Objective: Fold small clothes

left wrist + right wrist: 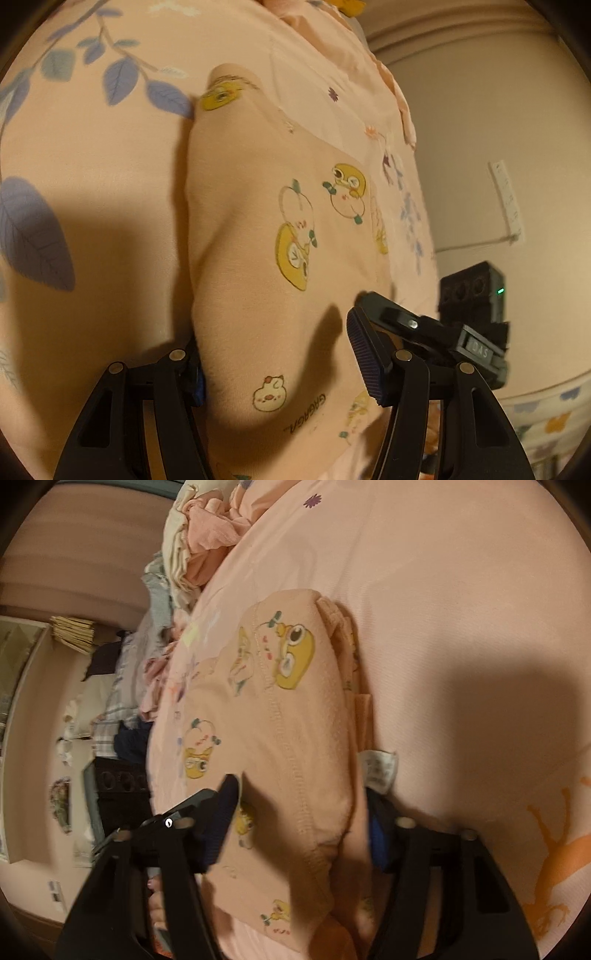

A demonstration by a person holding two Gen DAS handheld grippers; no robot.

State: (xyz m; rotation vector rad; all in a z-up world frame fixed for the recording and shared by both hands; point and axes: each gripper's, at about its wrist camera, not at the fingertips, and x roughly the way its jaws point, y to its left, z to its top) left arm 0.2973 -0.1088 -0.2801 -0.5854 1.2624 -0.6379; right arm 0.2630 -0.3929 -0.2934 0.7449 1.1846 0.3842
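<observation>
I have the small peach garment [266, 229] with its yellow cartoon print lying on the bed sheet [92, 229], each near corner between the jaws of one hand-held gripper. The left hand-held gripper [277, 365] stands apart with cloth between its pads, and the right hand-held gripper [299, 830] straddles the stitched hem, though I cannot tell if it bites yet. I would pinch both layers firmly at each corner, then lift evenly so the fold lands square.

I see a pink bedsheet [92, 155] with blue leaf print. Crumpled laundry heap [199, 542] at the bedsheet's far edge; stacked books [72, 633] on a shelf beyond the bedsheet.
</observation>
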